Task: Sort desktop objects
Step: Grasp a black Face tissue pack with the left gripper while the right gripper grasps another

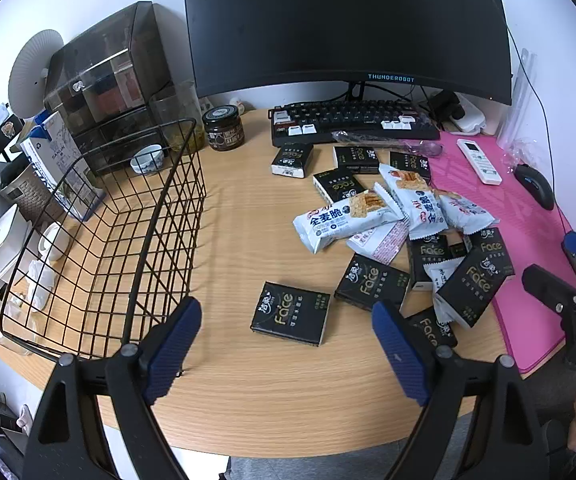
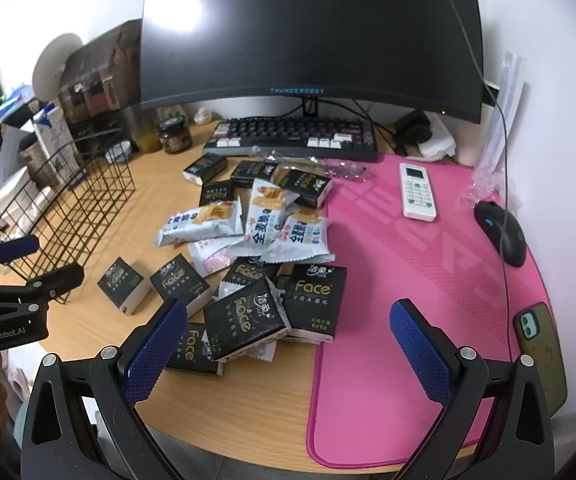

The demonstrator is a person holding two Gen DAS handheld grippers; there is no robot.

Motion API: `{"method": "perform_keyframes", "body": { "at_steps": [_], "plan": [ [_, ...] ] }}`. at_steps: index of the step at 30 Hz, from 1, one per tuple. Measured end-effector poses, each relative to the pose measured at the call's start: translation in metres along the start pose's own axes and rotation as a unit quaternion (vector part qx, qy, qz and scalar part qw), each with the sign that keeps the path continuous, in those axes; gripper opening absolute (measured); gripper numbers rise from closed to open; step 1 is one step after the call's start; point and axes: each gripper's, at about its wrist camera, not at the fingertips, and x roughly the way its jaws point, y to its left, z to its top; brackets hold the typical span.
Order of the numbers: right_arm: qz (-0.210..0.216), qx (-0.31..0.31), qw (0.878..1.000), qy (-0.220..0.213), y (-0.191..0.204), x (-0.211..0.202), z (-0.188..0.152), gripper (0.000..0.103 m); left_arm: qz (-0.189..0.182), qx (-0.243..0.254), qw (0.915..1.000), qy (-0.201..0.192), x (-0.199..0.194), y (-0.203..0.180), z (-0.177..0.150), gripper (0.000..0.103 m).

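Currently on hand, listed outward from each claw.

Left gripper (image 1: 287,344): jaws spread wide, nothing between them, angled down over bare wood.
- Just ahead of its tips: one black tissue pack (image 1: 291,313), lying flat and alone, label up. Nearly square, so it has little long axis to speak of; its printed word runs left to right across the claw's opening.
- Ahead and to its left: wire basket (image 1: 136,216), holding nothing I can see, its open top up.
- Ahead and to its right: white snack packets (image 1: 340,218), long axis lying roughly crosswise to the claw, heaped with more tissue packs.

Right gripper (image 2: 288,344): jaws likewise spread, holding nothing.
- Directly between and ahead of its tips: overlapping tissue packs (image 2: 248,320), tilted on one another, labels facing different ways.
- Farther ahead: snack packets (image 2: 198,222), then keyboard (image 2: 292,136) and monitor (image 2: 312,32).
- To its right: pink mat (image 2: 428,280) with remote (image 2: 417,192), mouse (image 2: 500,232) and phone (image 2: 538,344).

Risks, as judged:
- A close on the heap may pinch two stacked packs at once, or tip the tilted one off.
- Snack wrappers look slick and crinkly; a grip at a sealed end could slip.
- Both claws working the same heap could collide.
- The lone flat pack offers low edges; pads may skid over it.
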Motion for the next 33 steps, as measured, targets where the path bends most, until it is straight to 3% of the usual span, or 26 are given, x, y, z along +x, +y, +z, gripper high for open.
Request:
{"method": "perform_keyframes", "body": {
  "at_steps": [17,33],
  "plan": [
    [0.0,-0.004,1.0,0.009,0.001,0.004,0.0,0.103,0.0,0.005,0.9999,0.013,0.008,-0.001,0.002,0.088],
    [-0.009,0.004,0.999,0.053,-0.018,0.044,-0.005,0.103,-0.001,0.016,0.9966,0.081,0.072,-0.005,-0.007,0.087]
  ]
}}
